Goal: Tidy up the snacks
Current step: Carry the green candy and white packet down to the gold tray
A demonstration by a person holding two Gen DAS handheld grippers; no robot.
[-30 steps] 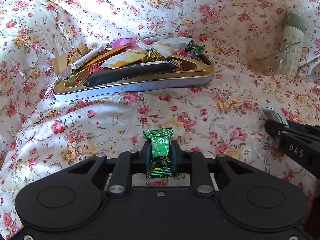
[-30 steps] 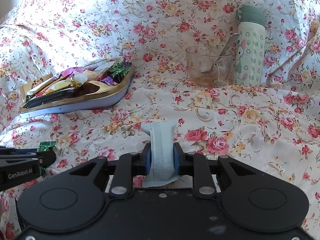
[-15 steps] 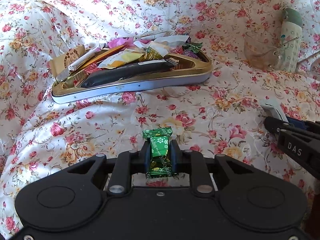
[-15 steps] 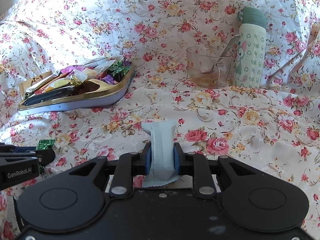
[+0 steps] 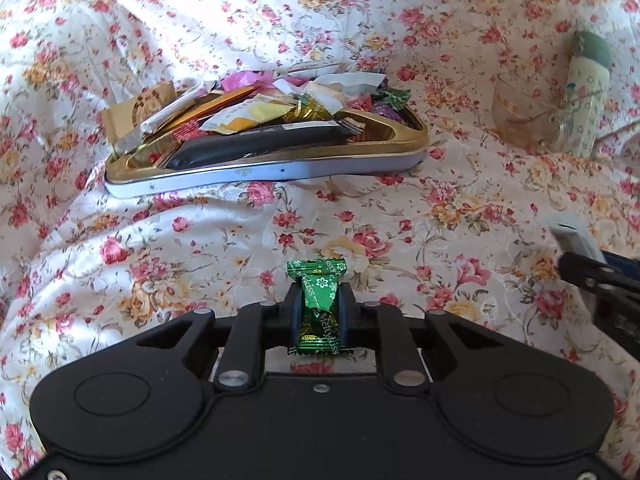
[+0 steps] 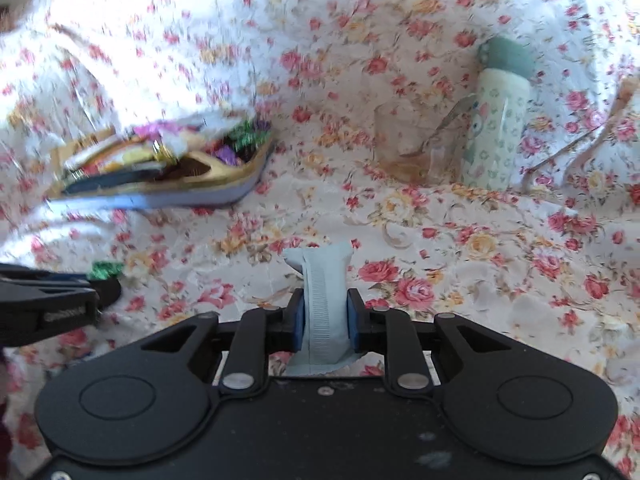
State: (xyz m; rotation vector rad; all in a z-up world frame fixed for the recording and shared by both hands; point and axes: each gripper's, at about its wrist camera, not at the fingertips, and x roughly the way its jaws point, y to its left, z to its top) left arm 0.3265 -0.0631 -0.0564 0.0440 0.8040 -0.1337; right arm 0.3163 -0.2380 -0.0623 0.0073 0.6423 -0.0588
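My left gripper (image 5: 319, 312) is shut on a green foil candy (image 5: 318, 304), held above the floral cloth. My right gripper (image 6: 325, 316) is shut on a pale blue snack packet (image 6: 324, 304). A gold tin tray (image 5: 384, 128) piled with several wrapped snacks lies ahead of the left gripper; it also shows in the right wrist view (image 6: 224, 172), to the left and blurred. The right gripper shows at the right edge of the left wrist view (image 5: 600, 280). The left gripper shows at the left edge of the right wrist view (image 6: 52, 300).
A glass cup with a spoon (image 6: 416, 148) and a pale green bottle (image 6: 500, 120) stand at the back right; they also show in the left wrist view, cup (image 5: 524, 120) and bottle (image 5: 588, 92). Rumpled floral cloth (image 5: 200, 248) covers the whole surface.
The tray sits lower and nearer in both views, so both grippers have moved forward towards it. The right wrist view is now motion-blurred. Both grippers still hold their snacks.
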